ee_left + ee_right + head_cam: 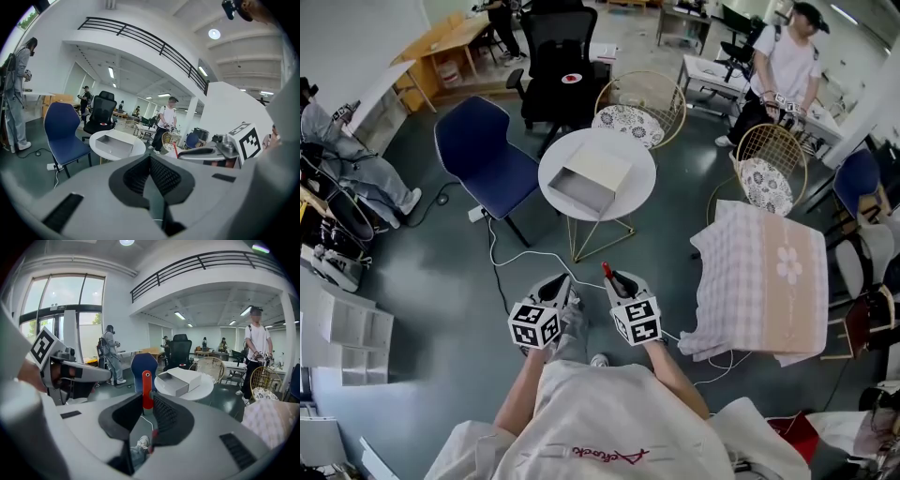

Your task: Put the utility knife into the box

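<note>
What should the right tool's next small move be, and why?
Probably carry the right tool forward toward the round table. It is shut on the red utility knife, and the open box sits on that table ahead, well clear of the knife.

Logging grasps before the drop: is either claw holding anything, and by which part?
The right claw grips the red utility knife near its middle, its holed end poking out ahead of the claw. The left claw is shut, empty.
</note>
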Motion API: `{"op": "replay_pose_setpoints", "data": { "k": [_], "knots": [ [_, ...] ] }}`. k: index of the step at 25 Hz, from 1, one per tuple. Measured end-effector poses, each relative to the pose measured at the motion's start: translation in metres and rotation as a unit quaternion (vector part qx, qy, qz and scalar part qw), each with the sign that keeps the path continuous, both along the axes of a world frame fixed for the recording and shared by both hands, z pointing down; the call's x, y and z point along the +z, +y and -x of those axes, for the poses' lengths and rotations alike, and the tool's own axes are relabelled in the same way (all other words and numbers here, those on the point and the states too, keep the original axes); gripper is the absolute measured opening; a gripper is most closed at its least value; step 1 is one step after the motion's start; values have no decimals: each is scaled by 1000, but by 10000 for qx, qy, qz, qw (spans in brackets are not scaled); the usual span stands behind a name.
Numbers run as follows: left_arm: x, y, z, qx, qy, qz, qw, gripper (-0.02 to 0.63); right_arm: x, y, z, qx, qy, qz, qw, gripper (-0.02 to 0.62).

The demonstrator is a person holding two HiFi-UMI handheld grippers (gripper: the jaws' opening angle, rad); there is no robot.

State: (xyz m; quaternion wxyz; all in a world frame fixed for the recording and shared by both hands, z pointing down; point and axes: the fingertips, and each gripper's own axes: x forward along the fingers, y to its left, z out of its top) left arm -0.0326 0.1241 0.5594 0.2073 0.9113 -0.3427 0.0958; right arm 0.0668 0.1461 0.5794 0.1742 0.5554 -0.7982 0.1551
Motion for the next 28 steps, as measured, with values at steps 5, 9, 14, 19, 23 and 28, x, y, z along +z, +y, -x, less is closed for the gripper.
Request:
{"op": "replay_pose_setpoints", "data": {
  "k": [5, 9, 14, 19, 23, 28],
  "knots": [
    [3, -28, -9, 63, 48, 35, 10000, 11, 3, -26, -5, 0, 66, 46, 10000, 80],
    [7, -48, -13, 92, 42, 65, 9999, 11, 6, -46, -7, -9, 69, 76, 9999, 80],
    [16, -72, -11, 64, 54, 144, 9999, 11, 14, -70, -4, -32, 63, 188, 9998, 80],
    [23, -103, -12, 70, 65, 271, 9996, 11, 22, -100, -3, -65, 64, 320, 9994, 80],
    [21, -134, -21, 177, 100, 251, 9995, 11, 22, -129, -8, -14, 74, 330, 9994, 80],
    [14, -181, -28, 213, 110, 245, 9994, 12, 18, -172, -12, 12, 89, 367, 9993, 80]
  ]
}}
